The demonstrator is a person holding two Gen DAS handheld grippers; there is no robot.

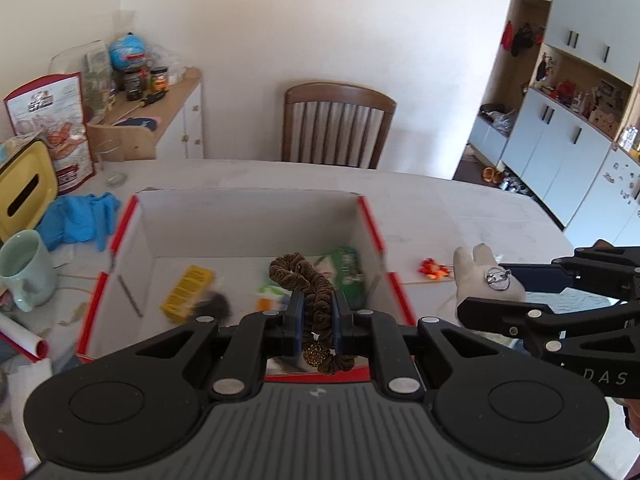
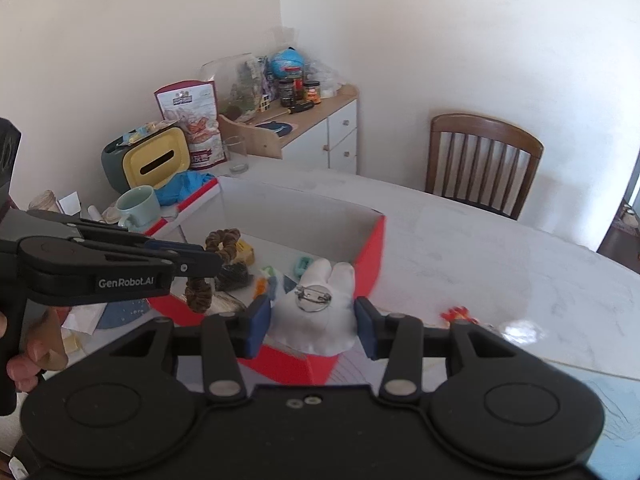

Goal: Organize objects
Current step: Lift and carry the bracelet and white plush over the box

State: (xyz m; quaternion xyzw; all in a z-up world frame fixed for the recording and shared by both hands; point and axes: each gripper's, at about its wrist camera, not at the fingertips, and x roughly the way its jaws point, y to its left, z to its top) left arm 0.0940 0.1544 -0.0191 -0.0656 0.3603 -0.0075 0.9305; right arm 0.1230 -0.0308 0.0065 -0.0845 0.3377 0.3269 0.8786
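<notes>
Both grippers are loaded and I carry them over the box. Left gripper (image 1: 318, 322) has its blue pads pressed together on a brown crinkled fabric scrunchie (image 1: 308, 284), which loops up above the fingertips and droops below them; I pinch it mid-band so it cannot slip out sideways. Right gripper (image 2: 312, 322) is part spread, its pads clamped on the flanks of a white plush rabbit-shaped brooch (image 2: 320, 312) with a round metal pin back facing up. I take it by the soft sides because the pin plate would give the pads nothing to bite on.

Under both sits the open white cardboard box with red edges (image 1: 370, 216) on the pale marble-look table (image 2: 500, 256). I judge both pieces are meant to drop in there, beside the yellow packet (image 1: 188, 292) and the green packet (image 1: 348, 270) already inside.

A small orange and red trinket (image 1: 434, 269) lies on the table just outside the box's right wall, probably the next pick; it is too small to name. My left gripper's body covers the box's near floor, and the items around the dark lump (image 1: 218, 304) are blurred. The brooch's face side is turned away from me.
</notes>
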